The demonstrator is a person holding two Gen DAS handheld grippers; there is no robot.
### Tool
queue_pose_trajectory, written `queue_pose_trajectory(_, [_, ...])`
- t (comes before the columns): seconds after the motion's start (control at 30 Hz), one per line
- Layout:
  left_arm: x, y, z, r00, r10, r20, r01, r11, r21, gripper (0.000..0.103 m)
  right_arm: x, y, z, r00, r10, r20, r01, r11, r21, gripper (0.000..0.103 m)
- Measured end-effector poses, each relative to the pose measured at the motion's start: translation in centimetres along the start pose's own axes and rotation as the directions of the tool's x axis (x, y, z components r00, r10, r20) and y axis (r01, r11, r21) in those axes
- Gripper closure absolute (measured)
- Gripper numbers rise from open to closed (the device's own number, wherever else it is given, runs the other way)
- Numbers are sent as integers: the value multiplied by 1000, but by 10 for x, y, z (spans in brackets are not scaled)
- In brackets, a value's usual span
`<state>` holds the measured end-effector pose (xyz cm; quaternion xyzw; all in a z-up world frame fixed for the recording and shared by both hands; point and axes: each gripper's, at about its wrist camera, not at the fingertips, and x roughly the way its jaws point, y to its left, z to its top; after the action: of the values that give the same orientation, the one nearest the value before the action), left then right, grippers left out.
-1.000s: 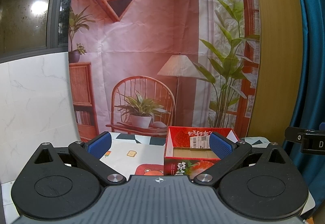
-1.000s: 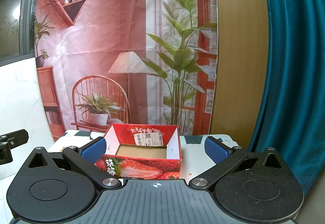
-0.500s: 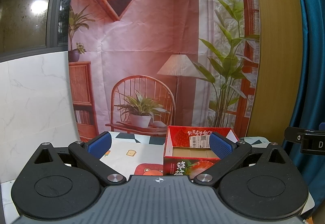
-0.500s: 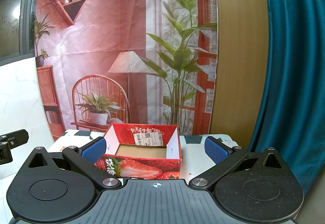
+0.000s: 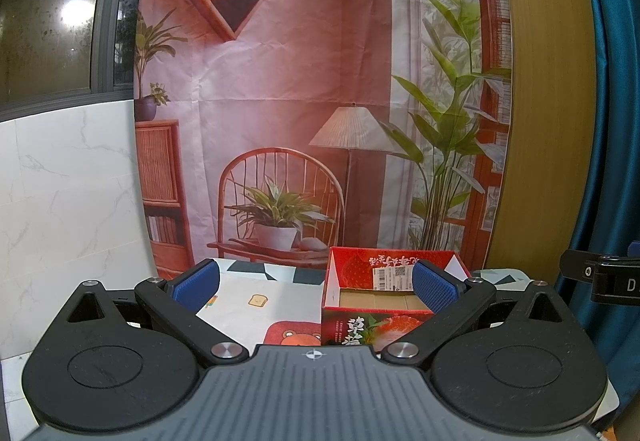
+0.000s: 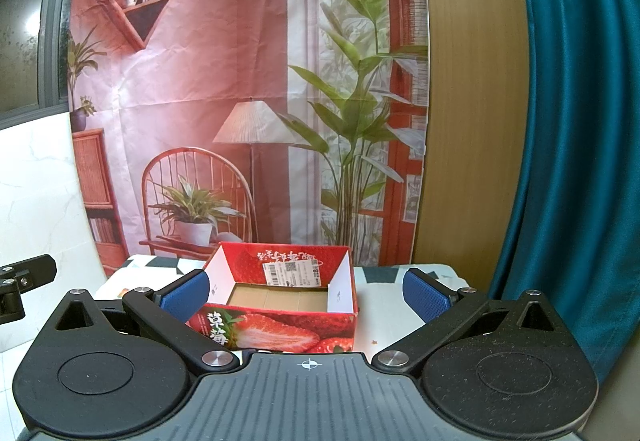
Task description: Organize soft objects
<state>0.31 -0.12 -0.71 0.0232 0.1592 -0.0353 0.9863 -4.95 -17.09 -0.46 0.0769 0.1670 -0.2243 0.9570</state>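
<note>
Tongs on left (image 5: 315, 283) and right (image 6: 306, 295) gape before strawberry box (image 6: 280, 333).

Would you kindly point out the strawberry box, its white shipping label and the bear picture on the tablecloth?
strawberry box (image 6: 280, 335), right wrist view, on its printed front wall.
shipping label (image 6: 292, 273), right wrist view, middle of the sticker on the inner back wall.
bear picture (image 5: 296, 337), left wrist view, on the bear's face.

Left gripper (image 5: 316, 283) held level, jaws spread wide, blue pads (image 5: 196, 283) well apart with nothing between them, right gripper (image 6: 306, 293) likewise level and wide open, blue pads (image 6: 426, 299) empty, the two held side by side, facing forward.
</note>
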Motion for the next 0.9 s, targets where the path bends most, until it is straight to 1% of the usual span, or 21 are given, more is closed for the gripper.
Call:
queue_pose_trajectory(0.43, [3, 0, -3, 1000, -14, -13, 13, 1000, -18, 0, 1, 2, -2, 1000, 11, 3, -11, 1000, 2, 0])
queue_pose_trajectory(0.53, [9, -1, -6, 1000, 2, -20, -2, 1000, -12, 0, 3, 3, -6, 999, 26, 19, -26, 1000, 2, 0])
queue_pose_trajectory(0.63, [17, 3, -11, 999, 40, -17, -41, 999, -24, 0, 9, -4, -19, 996, 73, 50, -75, 996, 41, 0])
queue_pose_trajectory(0.73, [25, 9, -18, 997, 80, -4, -80, 995, -53, 0, 18, -14, -30, 987, 123, 100, -133, 986, 97, 0])
queue_pose_trajectory(0.83, [36, 15, -29, 996, 90, 3, -90, 993, -72, 0, 28, -21, -48, 975, 123, 182, -150, 979, 138, 0])
queue_pose_trajectory(0.9, [45, 17, -37, 995, 101, -7, -101, 993, -63, 0, 38, -24, -58, 977, 95, 189, -124, 981, 150, 0])
